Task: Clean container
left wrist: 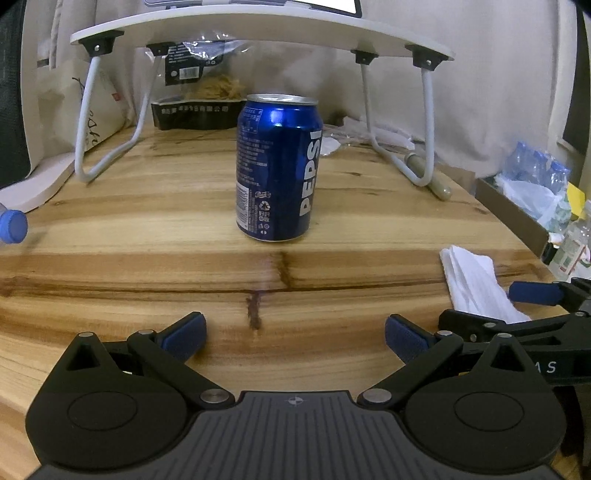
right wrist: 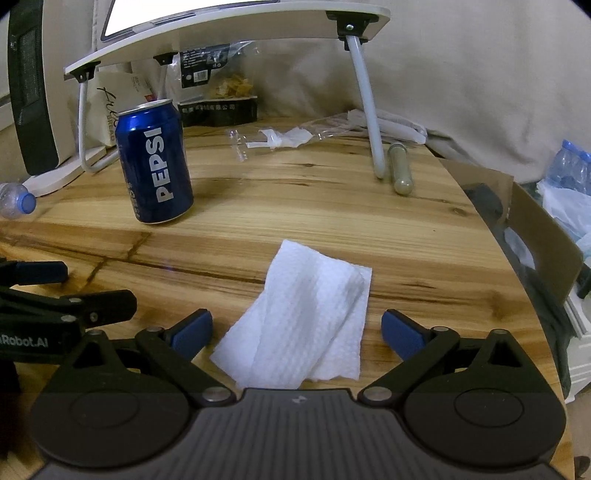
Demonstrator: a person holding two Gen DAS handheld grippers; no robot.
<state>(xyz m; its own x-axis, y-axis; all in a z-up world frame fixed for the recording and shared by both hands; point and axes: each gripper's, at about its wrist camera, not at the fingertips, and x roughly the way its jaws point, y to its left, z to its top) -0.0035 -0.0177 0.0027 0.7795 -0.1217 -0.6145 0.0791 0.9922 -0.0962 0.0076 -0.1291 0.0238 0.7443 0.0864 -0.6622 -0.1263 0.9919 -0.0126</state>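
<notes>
On the far left of the wooden table (left wrist: 147,229) we are seeing a plastic bottle (right wrist: 16,201) with a blue cap, lying on its side at the table's edge. Behind it a paper bag (left wrist: 92,114) is leaning near the wall.

We are holding our left gripper (left wrist: 294,338) low over the table. Its two blue pads (left wrist: 184,336) are standing wide apart and are holding nothing. Only bare wood is lying between them.

Straight ahead of the left gripper the blue Pepsi can (left wrist: 277,168) is standing upright on the table, well apart from the pads. In the right wrist view the can (right wrist: 155,162) is sitting to the left, with its white letters facing us. Above and behind the can a small white folding desk (left wrist: 258,33) is standing on thin white legs. Under it a snack bag (left wrist: 201,92) is resting against the back.

Next we are coming to the white paper towel (right wrist: 303,317). It is lying flat and folded on the wood, to the right of the can and apart from it. Our right gripper (right wrist: 297,332) is hanging right over the near end of the towel. Its blue pads (right wrist: 400,334) are also spread wide, one on each side of the towel, and we cannot tell if they are touching it.

Farther back some clear plastic wrap (right wrist: 280,138) is lying on the table. Beside the desk's right leg a small greenish tube (right wrist: 400,170) is lying too. Past the table's right edge we are seeing a cardboard box (right wrist: 532,236) and a pack of water bottles (right wrist: 569,162).
</notes>
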